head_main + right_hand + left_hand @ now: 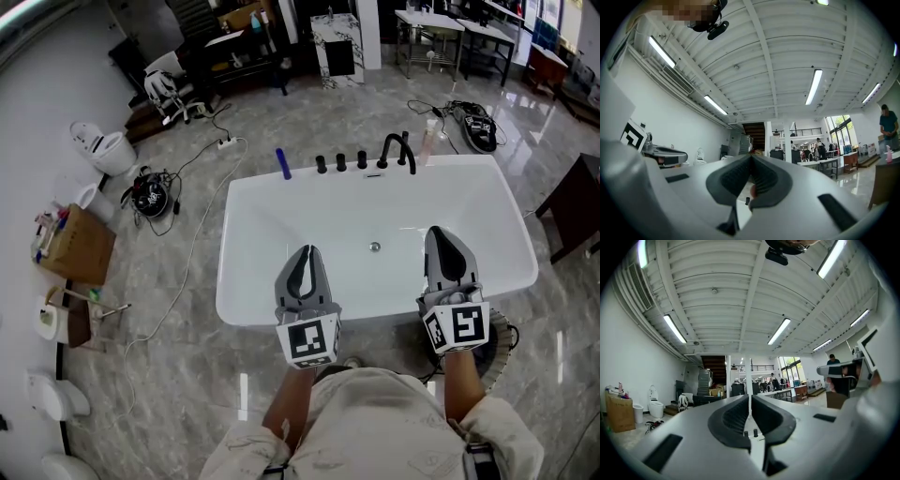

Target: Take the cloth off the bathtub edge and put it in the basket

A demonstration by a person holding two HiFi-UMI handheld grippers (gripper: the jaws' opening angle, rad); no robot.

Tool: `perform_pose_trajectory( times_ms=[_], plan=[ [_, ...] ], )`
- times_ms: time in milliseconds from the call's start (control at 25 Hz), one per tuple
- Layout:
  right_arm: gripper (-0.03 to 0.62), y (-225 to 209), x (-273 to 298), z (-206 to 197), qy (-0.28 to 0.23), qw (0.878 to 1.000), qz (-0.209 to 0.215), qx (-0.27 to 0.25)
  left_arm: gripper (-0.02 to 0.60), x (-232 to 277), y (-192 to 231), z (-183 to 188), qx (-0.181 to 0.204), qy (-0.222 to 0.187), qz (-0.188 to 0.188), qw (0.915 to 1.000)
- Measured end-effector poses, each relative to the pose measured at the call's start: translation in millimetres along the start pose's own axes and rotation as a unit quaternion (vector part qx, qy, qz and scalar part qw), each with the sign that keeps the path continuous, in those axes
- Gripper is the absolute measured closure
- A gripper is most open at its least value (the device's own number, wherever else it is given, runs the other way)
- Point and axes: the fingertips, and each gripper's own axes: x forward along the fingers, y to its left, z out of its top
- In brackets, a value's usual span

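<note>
Though the left gripper (307,251) and the right gripper (440,232) each carry black-and-white square markers (310,339), no readable words show on them or on the white bathtub (236,202). Both grippers hang side by side over the bathtub's near edge, each closed on nothing. The cloth cannot be made out in any view. The dark basket (502,334) sits on the floor just beside the bathtub, mostly hidden behind the right gripper and arm.

Head view steeply down over bathtub (234,246); both gripper views level, roomward.
</note>
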Motion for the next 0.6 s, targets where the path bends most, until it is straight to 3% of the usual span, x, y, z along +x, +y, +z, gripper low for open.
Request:
perform_pose_trajectory(
  times_ms=[600],
  plan=[
    [0.606,9.0,-7.2,3.0,-0.007,1.000,0.003,-0.006,0.574,-8.3,6.3,-3.3,-0.017,0.000,-0.004,0.9999]
  ],
)
